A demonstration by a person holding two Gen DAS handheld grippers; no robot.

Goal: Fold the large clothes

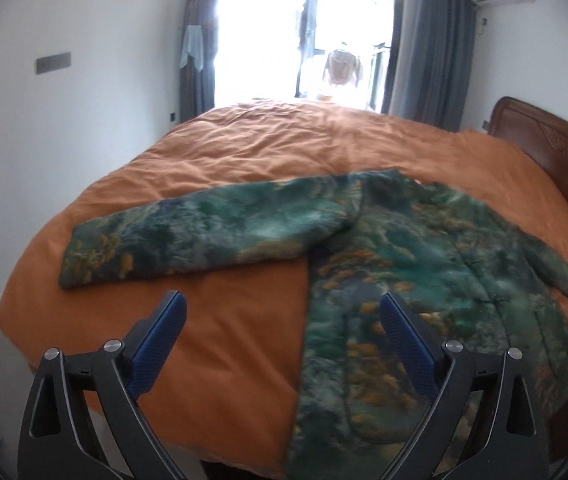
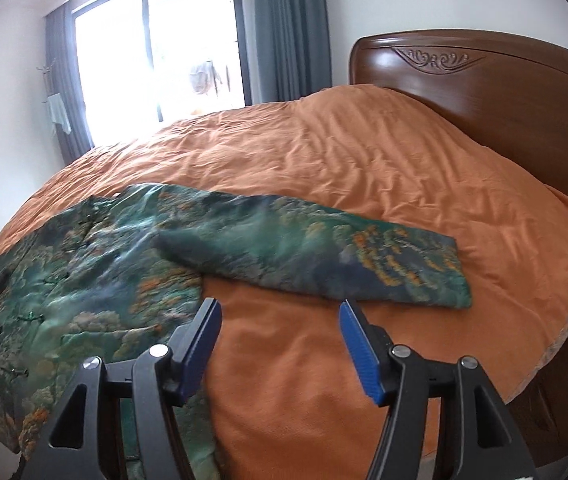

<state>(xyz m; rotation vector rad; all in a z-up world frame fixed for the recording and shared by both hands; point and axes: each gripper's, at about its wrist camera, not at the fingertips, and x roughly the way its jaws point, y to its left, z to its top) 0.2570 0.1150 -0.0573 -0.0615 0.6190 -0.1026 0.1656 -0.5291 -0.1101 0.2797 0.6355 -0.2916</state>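
Seemingly little is done: the jacket (image 1: 404, 264) lies spread flat on the bed (image 1: 243, 152), one sleeve (image 1: 203, 236) out toward nine o'clock, the other (image 2: 324, 252) toward three; left gripper (image 1: 281, 308) and right gripper (image 2: 279, 316) hover spread apart, holding nothing; every fold remains.

The bed (image 1: 243, 152) is viewed from above its near edge in both views. The left wrist view is aimed across the orange quilt toward the bright balcony door (image 1: 308, 28), with the headboard (image 1: 544, 148) caught at the right margin. The right wrist view is turned further right, so the headboard (image 2: 484, 96) is seen large. The patterned padded jacket (image 1: 404, 260) (image 2: 83, 264) and the quilt are shared by both views, at close range.
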